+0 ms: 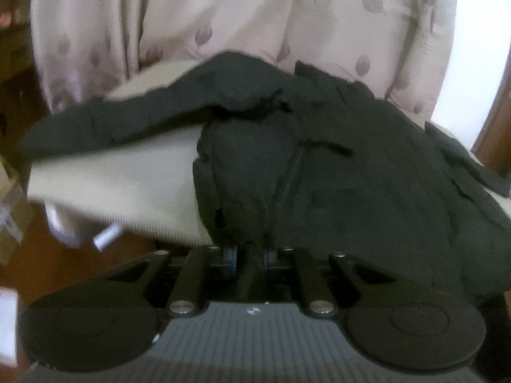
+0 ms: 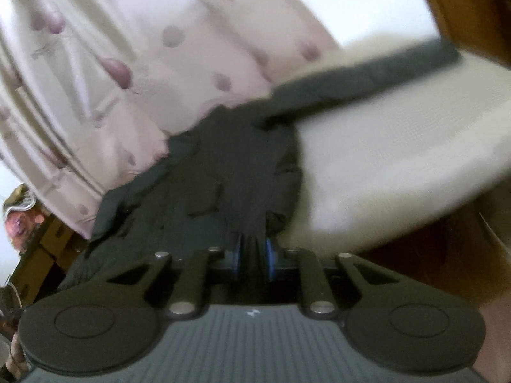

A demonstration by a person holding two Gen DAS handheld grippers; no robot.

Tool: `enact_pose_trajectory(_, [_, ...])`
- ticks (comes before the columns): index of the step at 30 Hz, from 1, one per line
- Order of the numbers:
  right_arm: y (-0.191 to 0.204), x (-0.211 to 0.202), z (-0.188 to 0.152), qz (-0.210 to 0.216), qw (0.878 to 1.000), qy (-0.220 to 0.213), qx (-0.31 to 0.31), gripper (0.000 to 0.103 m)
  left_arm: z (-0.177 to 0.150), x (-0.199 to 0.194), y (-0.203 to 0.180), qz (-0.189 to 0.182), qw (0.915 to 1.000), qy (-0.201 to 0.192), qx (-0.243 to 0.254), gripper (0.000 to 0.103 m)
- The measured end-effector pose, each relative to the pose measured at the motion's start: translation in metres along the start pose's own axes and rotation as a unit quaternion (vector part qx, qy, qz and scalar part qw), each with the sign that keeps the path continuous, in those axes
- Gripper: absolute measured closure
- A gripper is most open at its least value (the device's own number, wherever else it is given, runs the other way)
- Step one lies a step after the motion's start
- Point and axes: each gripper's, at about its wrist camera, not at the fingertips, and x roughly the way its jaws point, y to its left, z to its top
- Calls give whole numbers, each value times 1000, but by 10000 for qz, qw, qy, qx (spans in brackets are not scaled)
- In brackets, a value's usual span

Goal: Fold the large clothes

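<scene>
Dark jacket (image 1: 351, 166) lying crumpled across cream cushion (image 1: 127, 175), sleeve trailing over far edge; left gripper (image 1: 250, 255) pinching bunched near hem of jacket, pads clamping fabric; right gripper (image 2: 253, 252) likewise clamping gathered jacket fold; floral curtain (image 1: 223, 16) hanging behind; both views blurring

The right gripper (image 2: 252, 255) has its blue-edged fingers (image 2: 237, 257) pinched together on a bunched fold of the dark jacket (image 2: 217, 172), which spreads from the fingers toward 11 o'clock. One long dark part of it, blurred, stretches toward 2 o'clock across a pale cushion (image 2: 399, 146). A curtain (image 2: 111, 73) with mauve spots hangs from 9 to 12 o'clock behind the jacket. Brown cardboard boxes (image 2: 41, 249) stand at 9 o'clock. The whole view is smeared.
</scene>
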Motion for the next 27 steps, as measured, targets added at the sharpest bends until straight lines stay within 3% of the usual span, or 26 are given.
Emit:
enact_pose_trajectory(4, [-32, -7, -25, -261, 9984, 257, 423, 88, -14, -10, -4, 85, 9999, -56, 129, 86])
enact_pose_trajectory(6, [-37, -12, -25, -393, 9984, 138, 394, 87, -7, -20, -6, 108, 9997, -192, 130, 83])
enact_pose_trajectory(7, [-38, -18, -21, -380, 9984, -37, 415, 87, -2, -27, -8, 135, 9993, -316, 126, 75])
enact_pose_trajectory(8, [-39, -24, -14, -276, 9979, -253, 529, 79, 5, -31, -11, 184, 9987, -450, 152, 70])
enact_pose_trajectory(9, [-41, -29, -5, -145, 9964, -461, 691, 70, 13, -36, -15, 265, 9975, -623, 185, 51])
enact_pose_trajectory(10, [-42, -34, 7, -51, 9945, -652, 812, 44, 20, -42, -19, 352, 9958, -812, 217, 21])
enact_pose_trajectory(11, [-41, -37, 20, -12, 9934, -820, 801, 16, 26, -46, -23, 422, 9935, -1031, 231, 9])
enact_pose_trajectory(12, [-37, -38, 32, -47, 9929, -971, 682, 9, 32, -50, -31, 483, 9898, -1314, 255, 0])
enact_pose_trajectory(14, [-26, -35, 54, -243, 9916, -1198, 428, 5, 41, -53, -50, 533, 9829, -1701, 470, 0])
enact_pose_trajectory(18, [-33, -14, 93, -234, 9899, -1301, 504, 6, 54, -38, -85, 513, 9759, -1928, 883, 0])
enact_pose_trajectory(24, [-86, 38, 140, -156, 9812, -1259, 1457, 6, 64, -4, -110, 225, 9842, -1584, 755, 0])
enact_pose_trajectory(27, [-122, 67, 163, -325, 9707, -1322, 1979, 6, 65, 4, -108, 221, 9851, -1577, 655, 0])
